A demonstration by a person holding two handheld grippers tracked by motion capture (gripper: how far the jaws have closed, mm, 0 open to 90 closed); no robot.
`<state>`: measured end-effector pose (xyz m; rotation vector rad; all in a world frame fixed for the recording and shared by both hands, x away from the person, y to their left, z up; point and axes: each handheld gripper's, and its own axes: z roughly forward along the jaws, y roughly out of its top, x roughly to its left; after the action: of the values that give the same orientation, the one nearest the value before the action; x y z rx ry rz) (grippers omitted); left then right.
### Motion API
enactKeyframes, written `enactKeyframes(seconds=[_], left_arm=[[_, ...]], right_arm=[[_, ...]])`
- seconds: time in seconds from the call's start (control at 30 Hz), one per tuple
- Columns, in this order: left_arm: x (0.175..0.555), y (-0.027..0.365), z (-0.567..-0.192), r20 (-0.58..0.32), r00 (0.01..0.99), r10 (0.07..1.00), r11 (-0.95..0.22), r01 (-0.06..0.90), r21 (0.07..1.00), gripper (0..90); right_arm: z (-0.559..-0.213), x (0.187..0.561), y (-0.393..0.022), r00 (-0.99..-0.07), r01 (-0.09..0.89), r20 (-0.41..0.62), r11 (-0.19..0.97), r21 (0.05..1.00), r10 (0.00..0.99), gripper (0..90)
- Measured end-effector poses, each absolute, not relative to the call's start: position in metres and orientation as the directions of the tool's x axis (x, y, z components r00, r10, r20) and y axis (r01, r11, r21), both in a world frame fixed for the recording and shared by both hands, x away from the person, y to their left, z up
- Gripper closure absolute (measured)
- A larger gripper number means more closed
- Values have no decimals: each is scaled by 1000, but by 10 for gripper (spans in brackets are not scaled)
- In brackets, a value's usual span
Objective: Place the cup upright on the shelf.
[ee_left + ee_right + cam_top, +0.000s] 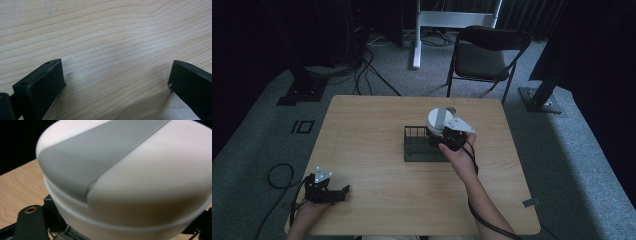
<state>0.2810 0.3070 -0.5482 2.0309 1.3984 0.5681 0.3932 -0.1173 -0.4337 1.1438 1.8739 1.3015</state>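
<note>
Gripped in the right claw (443, 131), white container (130, 182) hangs over rack (417, 150); left claw (343, 192) open.

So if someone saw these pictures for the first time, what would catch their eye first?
Probably the white round container with a grey stripe, held by the right gripper above the black wire rack at mid-table. Next, the left gripper, jaws wide apart, resting on bare wood at the table's near left corner.

Your high view is dim, with near-black surroundings; only the table (372, 150) catches soft overhead light. Your left gripper view is bright and sharp on the wood grain, with a soft shadow below. Your right gripper view is blurred on the close white container (140, 182).
</note>
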Motion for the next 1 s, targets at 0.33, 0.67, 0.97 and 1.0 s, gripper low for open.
enactKeyframes(seconds=[0.33, 0.67, 0.97, 1.0], left_arm=[[281, 307, -548, 11, 353, 936, -264, 678, 686, 5], [281, 307, -548, 11, 353, 935, -264, 678, 686, 5], [281, 307, -548, 11, 353, 935, -264, 678, 686, 5], [281, 307, -548, 11, 353, 935, -264, 678, 686, 5]], right_arm=[[-454, 406, -114, -426, 377, 14, 163, 912, 904, 183], [-468, 412, -111, -405, 441, 27, 170, 881, 914, 182], [-472, 414, -108, -397, 460, 20, 180, 869, 918, 182], [-472, 415, -108, -400, 460, 24, 178, 870, 916, 182]])
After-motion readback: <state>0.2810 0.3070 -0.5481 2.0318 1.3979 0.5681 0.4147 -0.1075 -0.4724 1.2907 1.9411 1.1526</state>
